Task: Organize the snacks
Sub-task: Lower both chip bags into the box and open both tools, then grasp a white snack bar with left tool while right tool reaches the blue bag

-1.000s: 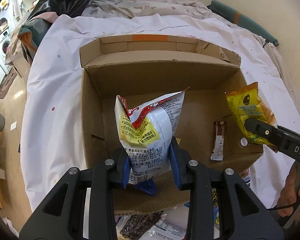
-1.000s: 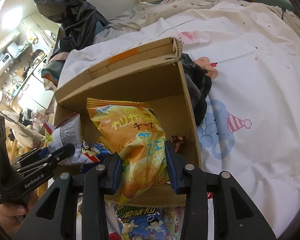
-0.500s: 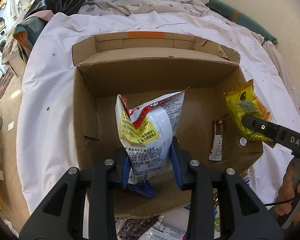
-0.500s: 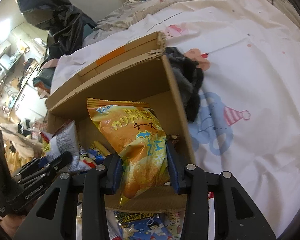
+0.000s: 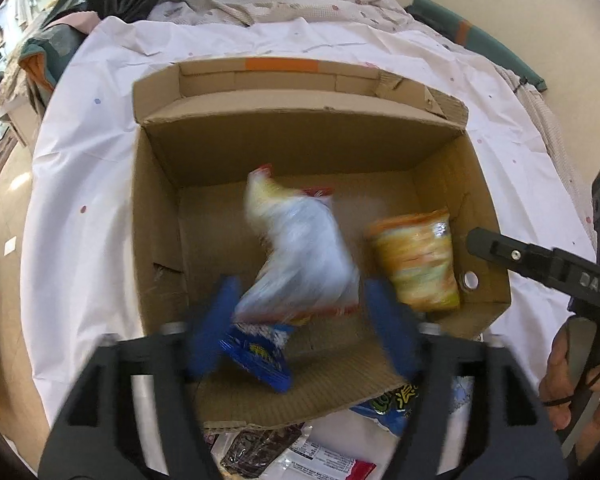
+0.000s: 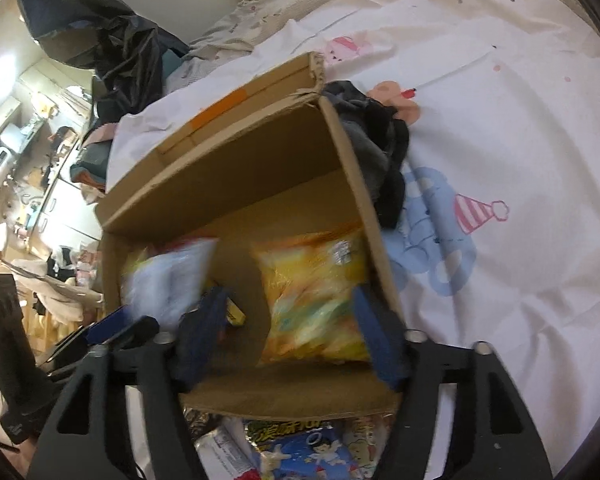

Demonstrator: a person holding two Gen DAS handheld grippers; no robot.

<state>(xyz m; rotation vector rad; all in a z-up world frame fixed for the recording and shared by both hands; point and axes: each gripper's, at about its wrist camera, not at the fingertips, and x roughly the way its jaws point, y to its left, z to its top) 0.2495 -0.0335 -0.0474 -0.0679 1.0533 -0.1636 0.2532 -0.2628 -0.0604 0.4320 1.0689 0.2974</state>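
Fingers of the left gripper and right gripper are opening over a cardboard box on a bed. Blurred between the spread blue pads, a white bag and a yellow bag sit inside the box, neither pressed.

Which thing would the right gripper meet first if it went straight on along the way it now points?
Most likely the yellow snack bag, which sits blurred between the opening jaws of the right gripper, apart from the pads. Behind it comes the floor of the cardboard box. Depth is hard to judge through the blur.
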